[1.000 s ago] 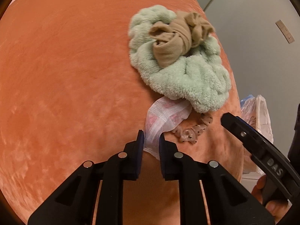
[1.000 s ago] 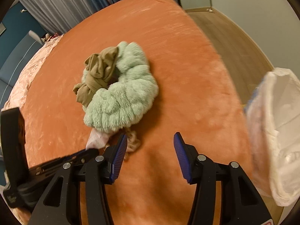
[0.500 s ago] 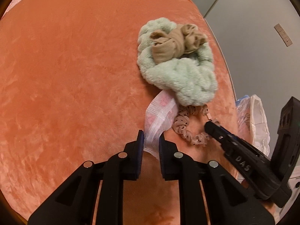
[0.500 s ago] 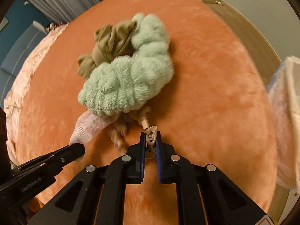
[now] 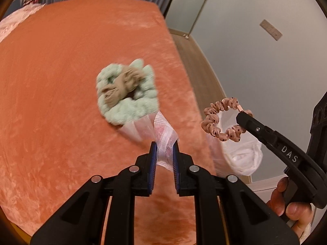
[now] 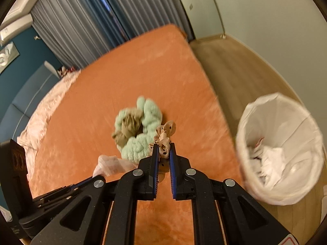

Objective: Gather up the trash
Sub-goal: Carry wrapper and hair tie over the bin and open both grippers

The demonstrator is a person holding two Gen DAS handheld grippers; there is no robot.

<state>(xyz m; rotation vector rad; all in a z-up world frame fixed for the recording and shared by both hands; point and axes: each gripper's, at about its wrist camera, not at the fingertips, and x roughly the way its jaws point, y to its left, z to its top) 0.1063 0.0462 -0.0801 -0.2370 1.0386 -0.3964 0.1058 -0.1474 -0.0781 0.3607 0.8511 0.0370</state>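
Left gripper (image 5: 164, 153) clamped on a wrapper (image 5: 163, 140), clear plastic with pink print, fingers (image 5: 152, 163) narrow with the film pinched between them. Wrapper lifted off the bed (image 5: 61, 81), its far end streaked by motion blur just beside the towel (image 5: 126, 106); print impossible to read. In the right view, the same wrapper (image 6: 110, 164) only partly seen, its lower end hidden behind the left gripper's body.

Right gripper (image 6: 163, 153) shut on a scrunchie (image 6: 163, 143), pink with dark dots, fingers (image 6: 155, 159) narrow after just closing with the fabric caught between them. Seen from the left camera, scrunchie (image 5: 222, 122) hanging as an open ring from the tip of the right gripper (image 5: 243, 115), in the air past the bed edge and in front of the bin (image 5: 241, 155). From its own camera, ring foreshortened into a bunched knot, lower part hidden between the pads.

Green towel (image 6: 143, 134) lying on the orange bed (image 6: 143, 71), blurred in both views, with a tan cloth (image 5: 120, 87) bunched on top; kind of cloth hard to make out.

Bin (image 6: 282, 149) with white liner standing on the floor beside the bed, smeared by motion; crumpled white contents inside, not identifiable. In the left view, bin mostly covered by the scrunchie and the right gripper.

Part of a hand (image 5: 292, 206) at the lower right of the left view, cut off by the frame edge.
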